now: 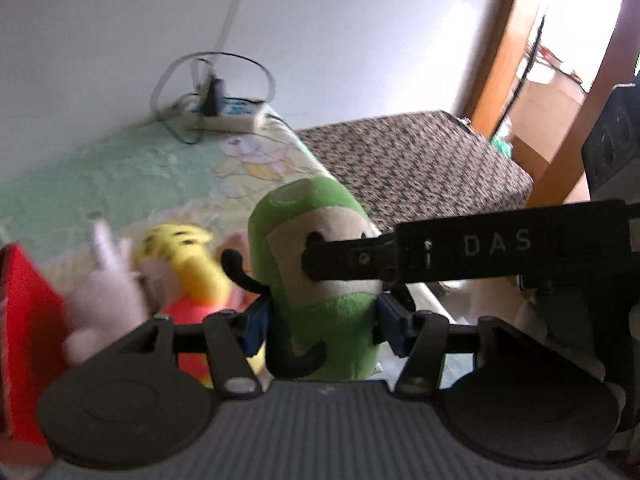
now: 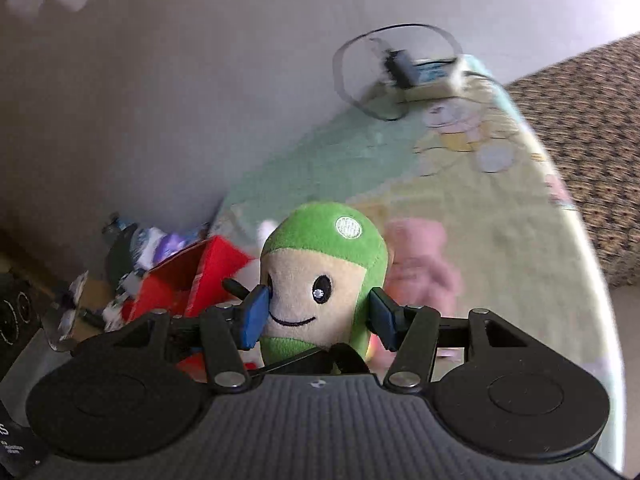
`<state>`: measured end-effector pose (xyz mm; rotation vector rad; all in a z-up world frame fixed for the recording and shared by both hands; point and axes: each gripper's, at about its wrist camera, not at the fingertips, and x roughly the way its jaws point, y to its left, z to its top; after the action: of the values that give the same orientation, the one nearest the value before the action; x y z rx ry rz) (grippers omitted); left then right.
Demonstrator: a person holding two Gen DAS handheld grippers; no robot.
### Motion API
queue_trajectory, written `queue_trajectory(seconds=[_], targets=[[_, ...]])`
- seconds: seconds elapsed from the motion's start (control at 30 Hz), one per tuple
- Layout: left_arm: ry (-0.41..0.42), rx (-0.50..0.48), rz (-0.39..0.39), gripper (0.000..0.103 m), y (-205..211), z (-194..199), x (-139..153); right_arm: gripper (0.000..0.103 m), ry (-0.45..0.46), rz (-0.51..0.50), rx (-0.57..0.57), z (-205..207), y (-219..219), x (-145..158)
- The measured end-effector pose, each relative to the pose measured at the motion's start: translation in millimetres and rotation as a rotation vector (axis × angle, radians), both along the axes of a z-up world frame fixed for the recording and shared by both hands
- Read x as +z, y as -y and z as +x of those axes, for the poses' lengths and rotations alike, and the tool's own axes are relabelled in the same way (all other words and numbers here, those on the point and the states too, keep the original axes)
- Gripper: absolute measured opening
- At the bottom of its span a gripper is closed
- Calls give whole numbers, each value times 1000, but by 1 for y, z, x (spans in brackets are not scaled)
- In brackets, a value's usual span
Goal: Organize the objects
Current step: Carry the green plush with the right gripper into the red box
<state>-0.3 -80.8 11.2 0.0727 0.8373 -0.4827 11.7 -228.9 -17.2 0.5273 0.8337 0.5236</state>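
Both the left gripper and right gripper clamped one green plush, held above the bed. Other toys lay unsorted near the red box; most organizing apparently remained.

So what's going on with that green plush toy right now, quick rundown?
Both tongs, left and right, clamped on the green plush toy. Red box and other plush toys close behind.

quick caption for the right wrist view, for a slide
Right gripper clamps a smiling green plush toy above a pastel bedsheet, red box behind.
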Motion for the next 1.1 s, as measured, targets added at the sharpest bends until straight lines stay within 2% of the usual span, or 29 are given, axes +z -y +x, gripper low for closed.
queue_trajectory(seconds=[0.4, 0.67, 0.9, 1.1], targets=[[127, 193, -30, 58, -123, -28, 38, 58, 129, -5, 162, 7, -129, 33], [170, 297, -31, 58, -223, -25, 47, 58, 182, -15, 242, 19, -234, 35], [152, 371, -26, 58, -310, -8, 37, 58, 152, -9, 273, 34, -307, 17], [117, 400, 5, 58, -359, 2, 20, 58, 102, -6, 268, 46, -346, 0]])
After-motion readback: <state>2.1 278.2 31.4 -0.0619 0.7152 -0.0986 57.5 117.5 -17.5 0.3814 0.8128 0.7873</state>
